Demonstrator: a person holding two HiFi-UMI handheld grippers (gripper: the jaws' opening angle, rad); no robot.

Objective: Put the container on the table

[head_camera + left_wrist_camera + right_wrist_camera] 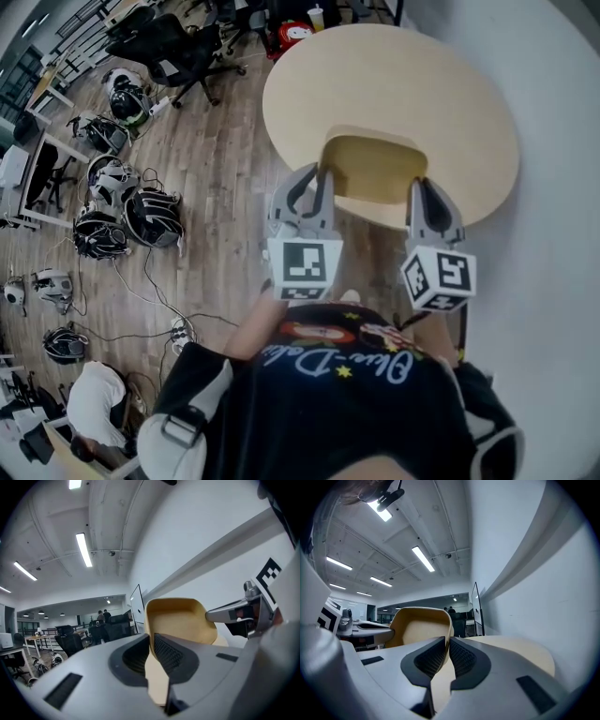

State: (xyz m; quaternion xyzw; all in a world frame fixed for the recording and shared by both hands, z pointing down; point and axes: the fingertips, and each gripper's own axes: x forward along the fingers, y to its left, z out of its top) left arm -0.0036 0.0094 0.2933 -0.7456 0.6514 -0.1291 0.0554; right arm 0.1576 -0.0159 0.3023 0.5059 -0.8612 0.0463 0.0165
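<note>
Surrounding container (375,171): table (394,75), wall (565,141), office chairs (173,49).

The container's (373,169) side walls are covered where the left gripper (317,173) and the right gripper (425,186) are clamped on them. Whether its base is set on the table (394,84) cannot be told. In both gripper views its lower part is hidden by the jaws. The figures (102,616) far back are too small to be made out.
</note>
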